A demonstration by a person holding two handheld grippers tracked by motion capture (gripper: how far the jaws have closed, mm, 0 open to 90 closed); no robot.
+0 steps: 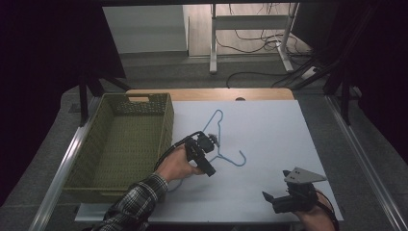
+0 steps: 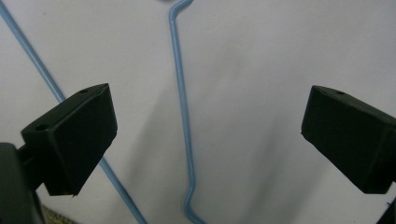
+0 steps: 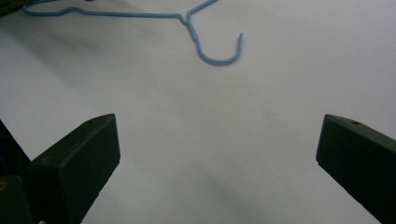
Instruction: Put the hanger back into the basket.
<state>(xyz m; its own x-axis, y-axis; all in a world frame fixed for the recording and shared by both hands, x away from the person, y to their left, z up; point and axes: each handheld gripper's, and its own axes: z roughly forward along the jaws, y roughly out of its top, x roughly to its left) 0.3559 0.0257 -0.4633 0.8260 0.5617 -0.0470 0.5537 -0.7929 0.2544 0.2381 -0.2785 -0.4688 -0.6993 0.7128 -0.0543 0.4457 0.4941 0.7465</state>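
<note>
Over mid-table, the left gripper (image 1: pixel 208 143) gapes above the thin, springy hanger (image 1: pixel 219 139); take its straight wire.

A white-topped table (image 1: pixel 269 139) bears a blue wire hanger (image 1: pixel 217 126) and woven basket (image 1: pixel 126 139).

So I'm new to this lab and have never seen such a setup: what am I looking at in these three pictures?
A person holds a two-jaw tool in each hand. The high view looks down on a white table; each gripper view comes from a camera riding on one tool, looking along its black jaws. The left gripper hovers open over a blue wire hanger lying flat, one wire running between its jaws. The right gripper waits open nearer the person, holding nothing. A woven basket sits at the table's left.
</note>
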